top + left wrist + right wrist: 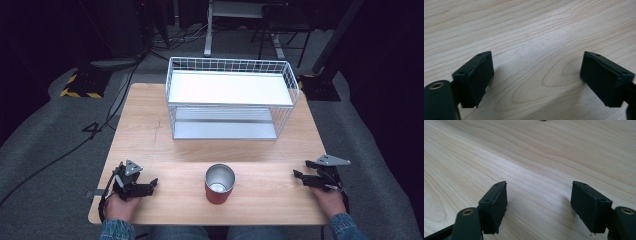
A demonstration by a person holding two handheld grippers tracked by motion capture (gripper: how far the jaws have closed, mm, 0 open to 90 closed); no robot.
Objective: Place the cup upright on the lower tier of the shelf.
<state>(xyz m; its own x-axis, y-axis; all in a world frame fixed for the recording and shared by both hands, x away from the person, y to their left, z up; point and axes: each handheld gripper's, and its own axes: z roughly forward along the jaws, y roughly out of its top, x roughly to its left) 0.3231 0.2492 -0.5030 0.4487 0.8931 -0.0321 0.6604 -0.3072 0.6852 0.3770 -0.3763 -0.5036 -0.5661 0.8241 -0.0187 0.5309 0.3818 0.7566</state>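
A red cup with a shiny metal inside stands upright near the front middle of the wooden table. My left gripper rests at the front left, its tips pointing right toward the cup, some way short of it. In the left gripper view my left gripper is open, with bare wood between the jaws. My right gripper lies at the front right, pointing left toward the cup. In the right gripper view my right gripper is open over bare wood too.
A white wire basket rack with two shelves stands at the back middle of the table. Grey carpet, cables and furniture legs surround the table.
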